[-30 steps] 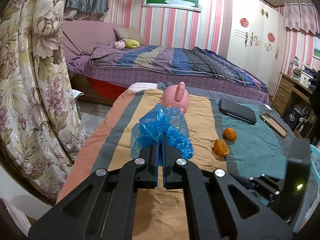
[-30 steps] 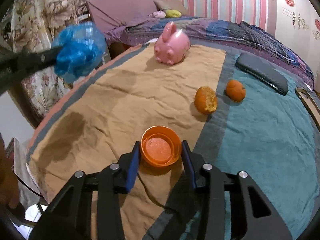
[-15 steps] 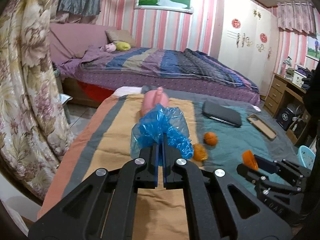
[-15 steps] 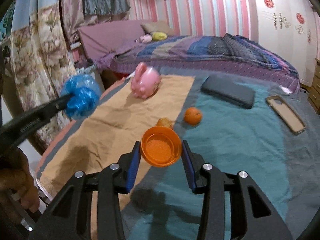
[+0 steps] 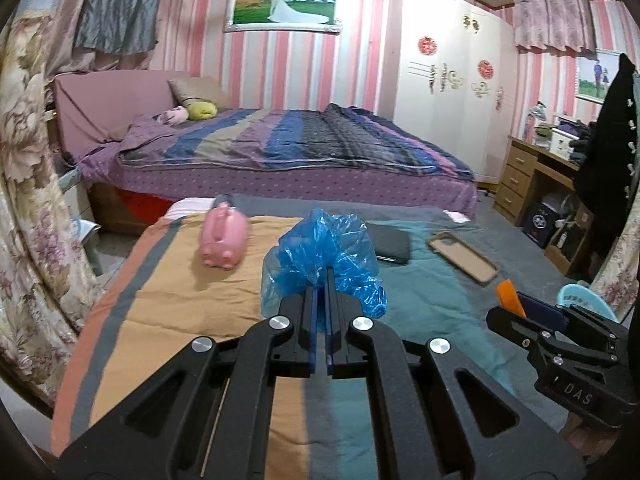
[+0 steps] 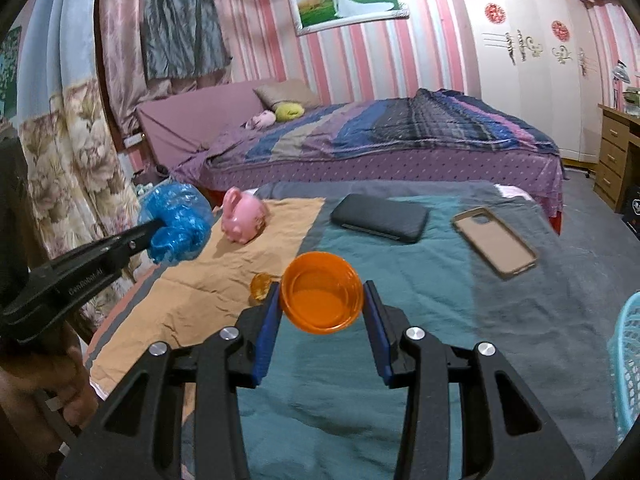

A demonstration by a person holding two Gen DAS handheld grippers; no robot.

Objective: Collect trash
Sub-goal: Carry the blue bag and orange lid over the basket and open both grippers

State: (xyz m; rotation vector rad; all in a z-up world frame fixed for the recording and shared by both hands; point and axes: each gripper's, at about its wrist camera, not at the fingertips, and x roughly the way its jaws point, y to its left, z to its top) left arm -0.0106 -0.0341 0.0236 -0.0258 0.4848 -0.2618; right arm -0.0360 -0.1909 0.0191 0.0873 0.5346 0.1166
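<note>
**Both grippers carrying trash above the bedspread**

A crumpled blue plastic bag (image 5: 324,256) is sitting pinched in the left gripper (image 5: 320,292), whose two fingers are pressing tight together on a fold of the plastic, so the bag is bunching out ahead of the tips and hanging in the air over the orange and teal bedspread (image 5: 168,308). In the right wrist view the same bag (image 6: 176,222) is showing at the left, off the cloth, near the flowered curtain (image 6: 76,160).

An orange plastic cup (image 6: 322,292) is being gripped by the right gripper (image 6: 322,300); its blue pads are clamping the cup's sides, with the mouth of the cup facing the camera. The cup is also being held clear of the bedspread. Just to its left, a piece of orange peel (image 6: 261,285) is lying on the cloth, partly hidden behind the finger.

Farther out, a pink piggy bank (image 6: 244,216) is lying on the orange part of the cloth, while a black case (image 6: 380,216) and a phone case (image 6: 496,240) are resting on the teal part. A light blue basket (image 6: 628,360) is showing at the right edge. A hand (image 6: 44,388) is holding the left gripper's handle.
</note>
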